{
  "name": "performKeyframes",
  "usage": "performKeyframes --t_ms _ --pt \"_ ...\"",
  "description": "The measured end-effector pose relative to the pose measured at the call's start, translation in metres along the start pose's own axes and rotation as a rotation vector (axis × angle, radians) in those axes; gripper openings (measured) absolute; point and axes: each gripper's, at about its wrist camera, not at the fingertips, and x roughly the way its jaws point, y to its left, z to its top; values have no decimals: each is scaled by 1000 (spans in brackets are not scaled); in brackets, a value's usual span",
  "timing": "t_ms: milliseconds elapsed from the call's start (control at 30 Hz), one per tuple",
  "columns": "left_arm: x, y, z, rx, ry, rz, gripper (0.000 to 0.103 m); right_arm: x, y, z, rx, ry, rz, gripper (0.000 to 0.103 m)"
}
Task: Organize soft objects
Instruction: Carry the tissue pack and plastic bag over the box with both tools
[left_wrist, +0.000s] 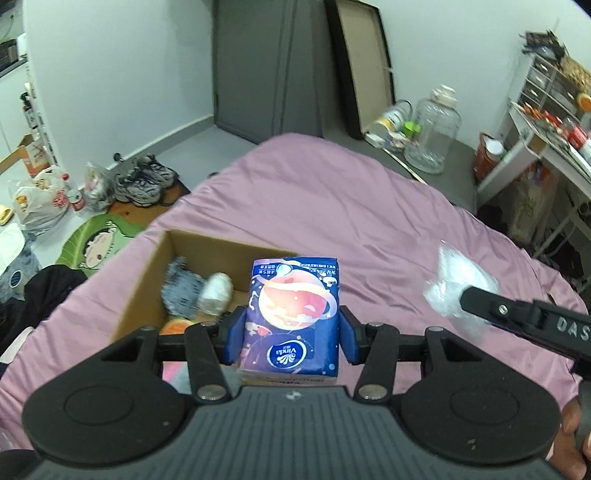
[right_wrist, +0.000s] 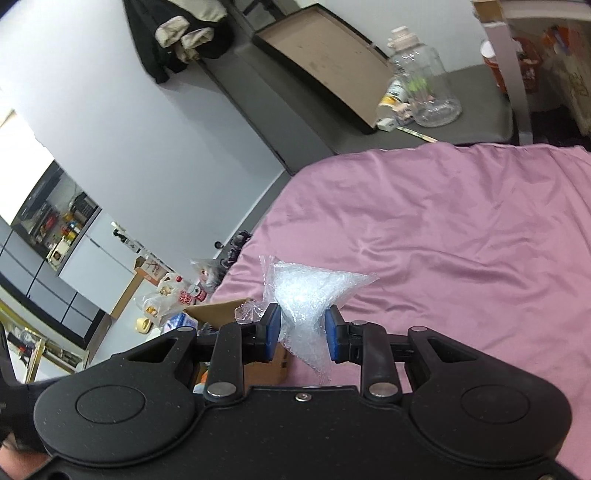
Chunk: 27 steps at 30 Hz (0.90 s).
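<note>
**Left-wrist view: both tongs loaded above the bed**

Left tongs (left_wrist: 291, 328) pinch a tissue pack (left_wrist: 293, 314), held above the pink bed (left_wrist: 332, 206) just beside an open box (left_wrist: 147, 284) holding soft items. Right tongs (right_wrist: 303, 332) pinch a clear bag (right_wrist: 310, 295) over the bed, near the box.

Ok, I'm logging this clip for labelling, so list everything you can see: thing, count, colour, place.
tissue pack: 1, blue with planet print, held over the bed
bubble wrap bag: 1, clear, held above the bed
cardboard box: 1, brown, open, on the bed's left side
soft items: several, grey, white, orange, inside the box
bed sheet: 1, pink
water jug: 1, clear, beyond the bed
sneakers: 1 pair, grey, on the floor
left gripper: shut on the pack
right gripper: shut on the bag
</note>
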Motion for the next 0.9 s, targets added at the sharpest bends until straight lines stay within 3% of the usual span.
performKeyframes --t_ms 467,900 --pt "-16 60 11 -51 -17 15 50 4 53 -13 -106 12 -2 26" --pt "-6 89 17 -81 -3 -12 50 18 77 -22 -165 35 -40 26"
